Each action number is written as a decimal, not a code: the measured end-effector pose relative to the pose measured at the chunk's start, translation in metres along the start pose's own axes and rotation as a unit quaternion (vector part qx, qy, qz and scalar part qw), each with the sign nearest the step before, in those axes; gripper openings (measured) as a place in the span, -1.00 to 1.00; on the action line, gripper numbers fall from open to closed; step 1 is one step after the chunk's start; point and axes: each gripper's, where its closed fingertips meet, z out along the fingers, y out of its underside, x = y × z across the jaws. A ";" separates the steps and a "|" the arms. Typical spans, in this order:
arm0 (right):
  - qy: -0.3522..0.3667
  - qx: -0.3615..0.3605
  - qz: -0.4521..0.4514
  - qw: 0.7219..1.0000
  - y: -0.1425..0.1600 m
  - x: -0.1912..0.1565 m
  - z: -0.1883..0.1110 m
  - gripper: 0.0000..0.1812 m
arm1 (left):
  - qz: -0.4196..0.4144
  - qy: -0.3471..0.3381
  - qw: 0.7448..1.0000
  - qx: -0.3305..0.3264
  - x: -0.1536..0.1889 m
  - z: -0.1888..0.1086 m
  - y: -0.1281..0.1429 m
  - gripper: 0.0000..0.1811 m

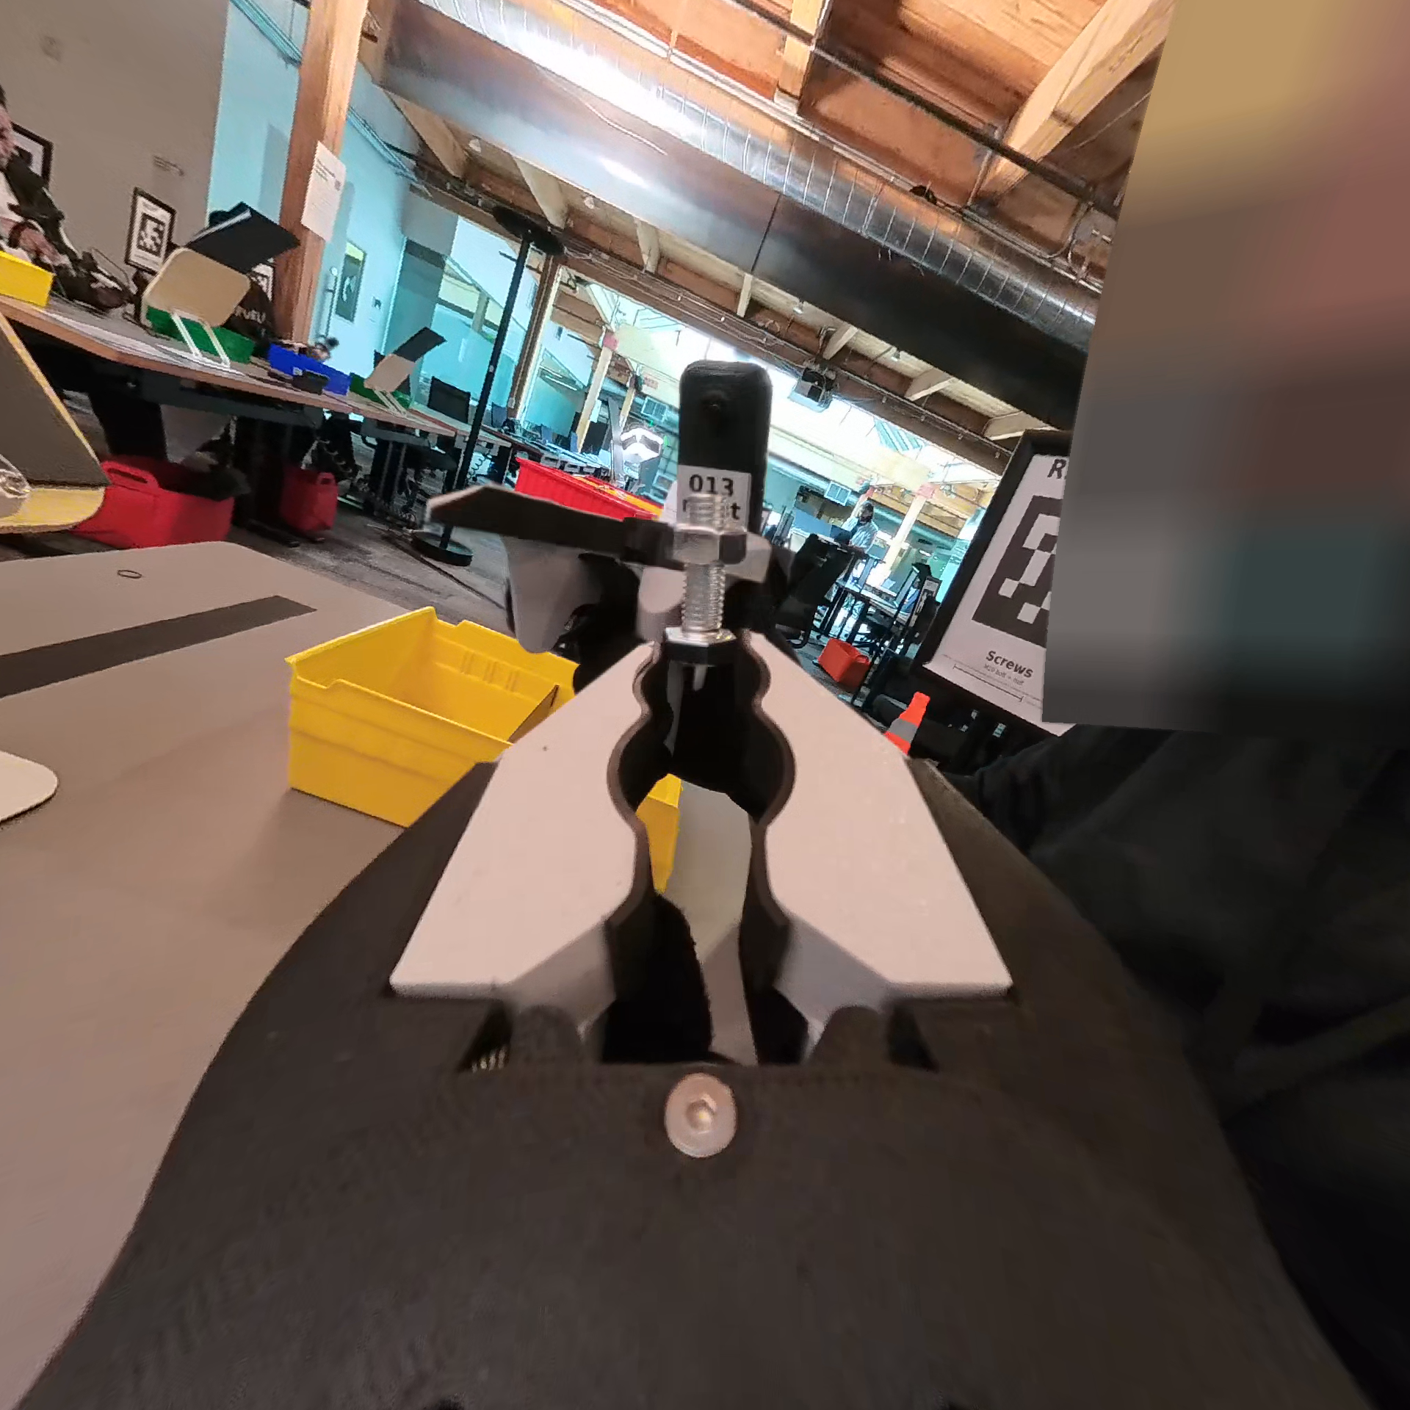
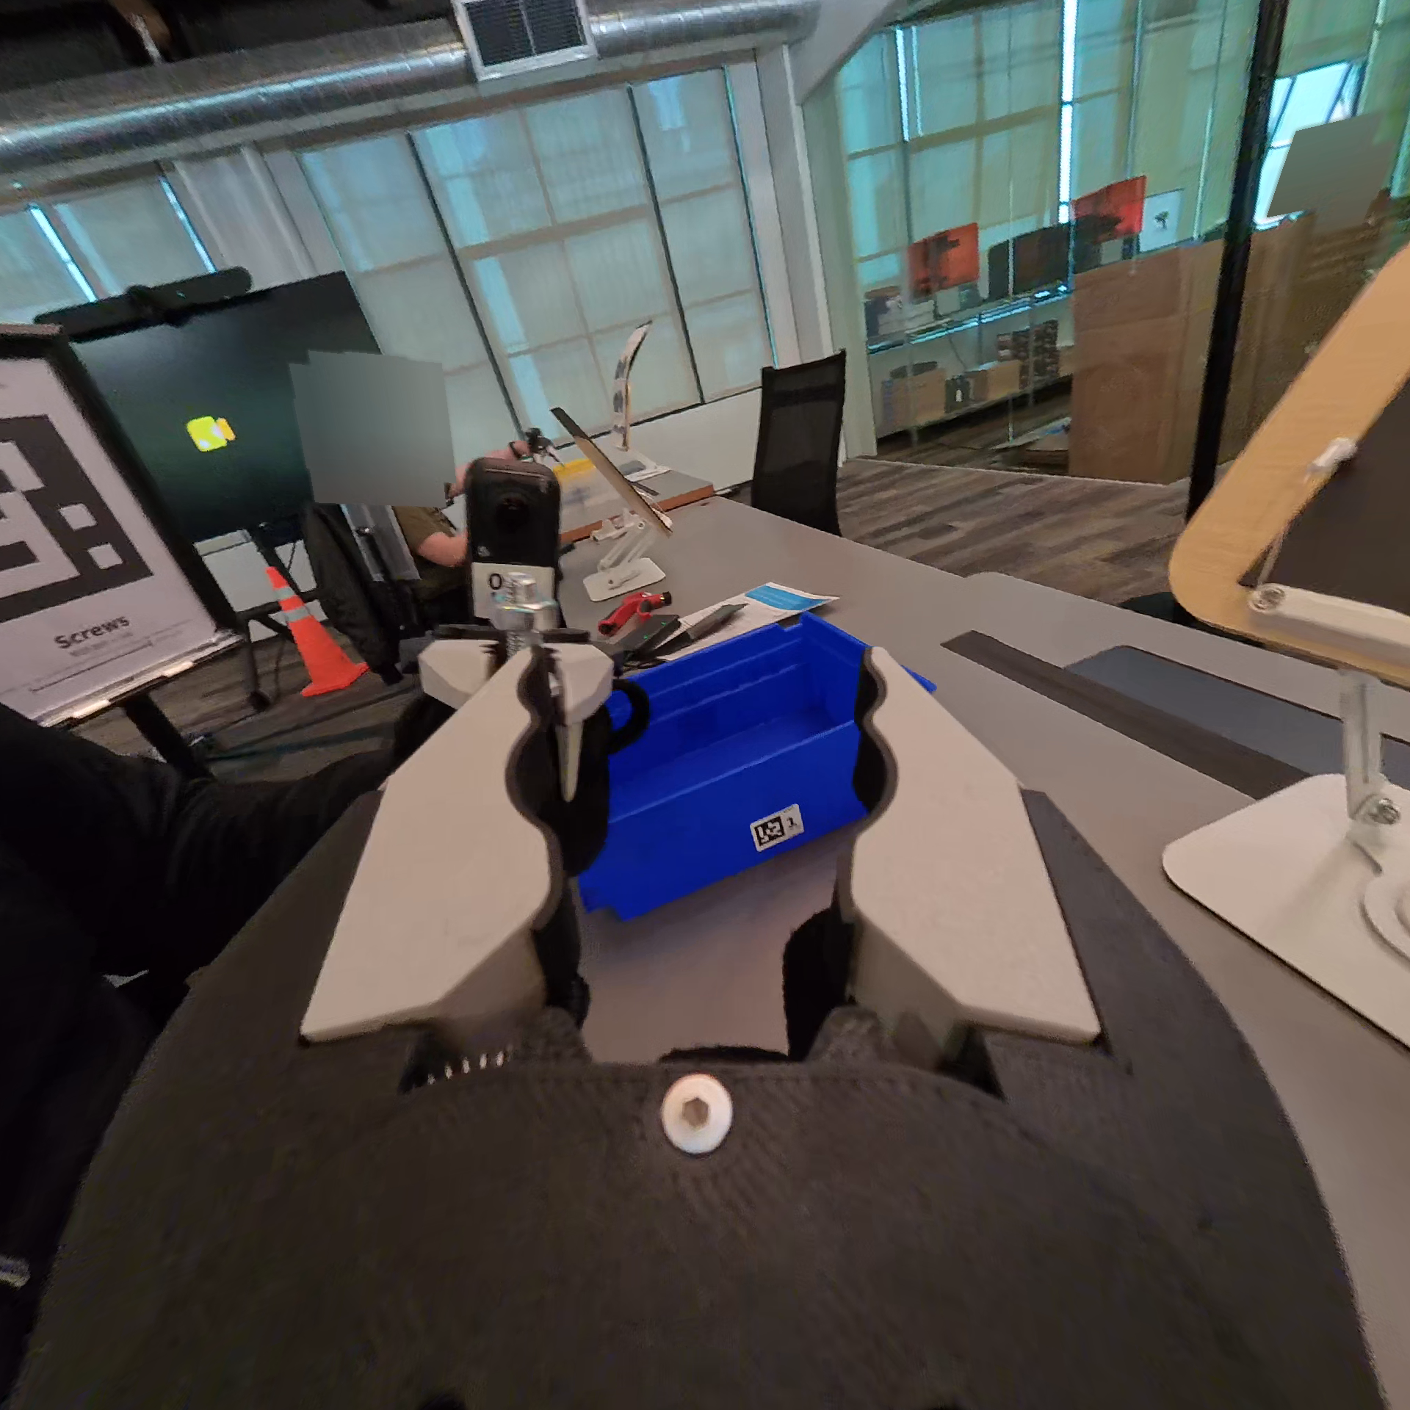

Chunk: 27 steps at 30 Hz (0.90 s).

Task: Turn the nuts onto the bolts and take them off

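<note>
Jaws of left gripper [image 1: 698,648] pinched on head of bolt [image 1: 703,595], shank upright toward 12 o'clock, nut [image 1: 706,543] partway up; right gripper [image 2: 702,671] jaws wide beside nut, best closed squarely on its flats, bolt steadied.

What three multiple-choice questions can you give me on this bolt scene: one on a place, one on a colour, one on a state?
1. Where does the blue bin stand?
A. on the grey table
B. on the floor
C. on a chair

2. What colour is the bin nearest the left gripper?
A. white
B. yellow
C. purple

3. The left gripper is:
A. wide open
B. shut on the bolt
C. lying on the table

Answers:
1. A, the bin rests on the tabletop.
2. B, its walls are yellow.
3. B, it clamps the bolt's lower end.
</note>
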 end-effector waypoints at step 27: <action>-0.038 0.007 -0.003 0.999 0.000 -0.028 0.020 0.00 | 0.007 0.013 1.000 -0.025 0.010 0.011 0.013 -0.84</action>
